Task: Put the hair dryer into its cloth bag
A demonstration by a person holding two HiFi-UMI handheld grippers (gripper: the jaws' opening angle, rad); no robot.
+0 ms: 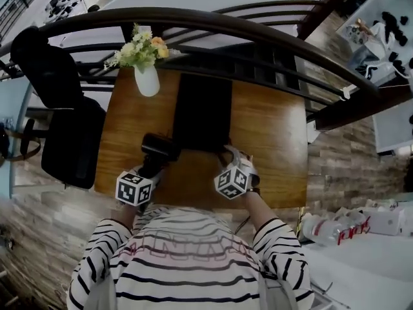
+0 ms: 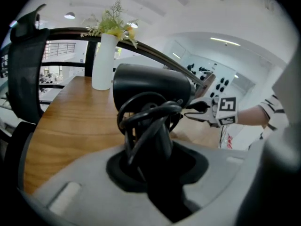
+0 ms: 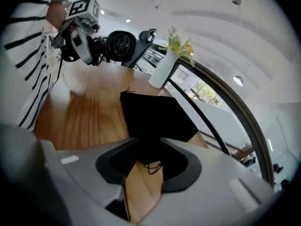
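Note:
A black hair dryer [image 1: 160, 148] with its cord [image 2: 146, 112] wound round the handle is held above the wooden table [image 1: 271, 134], left of the bag. My left gripper [image 1: 152, 166] is shut on that handle [image 2: 155, 145]; the barrel [image 2: 150, 86] stands above the jaws. The black cloth bag [image 1: 202, 112] lies flat in the middle of the table. My right gripper [image 1: 227, 152] is at the bag's near right corner. Its jaws stand open around the bag's near edge [image 3: 150, 149], with bare wood showing between them. The right gripper view shows the dryer [image 3: 121, 44] at upper left.
A white vase of flowers [image 1: 147, 79] stands at the table's far left corner, beyond the dryer. A dark curved railing [image 1: 258, 28] runs behind the table. A black office chair [image 1: 61, 108] stands to the left. White packages [image 1: 342, 228] lie on the floor at right.

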